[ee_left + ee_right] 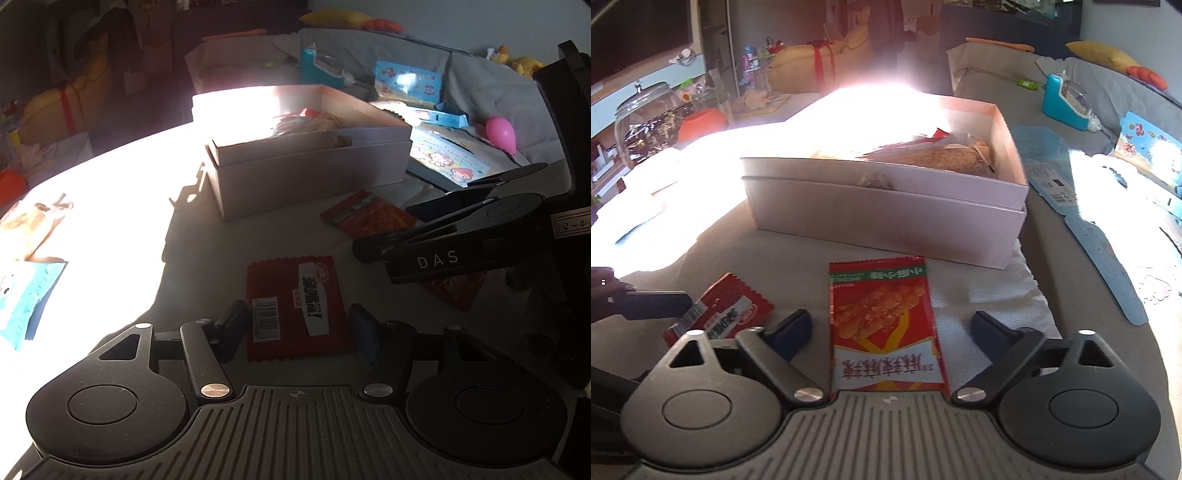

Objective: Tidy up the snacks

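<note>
A pale open box (306,173) holding several snack packs stands on the white-covered table; it also shows in the right wrist view (886,218). My left gripper (297,328) is open with its fingers on either side of a dark red snack packet (295,306), which lies flat on the table and also shows in the right wrist view (720,310). My right gripper (892,328) is open around a red packet with a cracker picture (886,325), also lying flat; that packet (369,218) and the right gripper (384,232) show in the left wrist view.
A tan snack bag (29,225) and a teal packet (26,299) lie at the table's left. Blue sticker sheets (1148,147), a teal toy (1067,103) and a pink egg (500,131) lie on the grey sofa to the right. A glass jar (646,122) stands at the far left.
</note>
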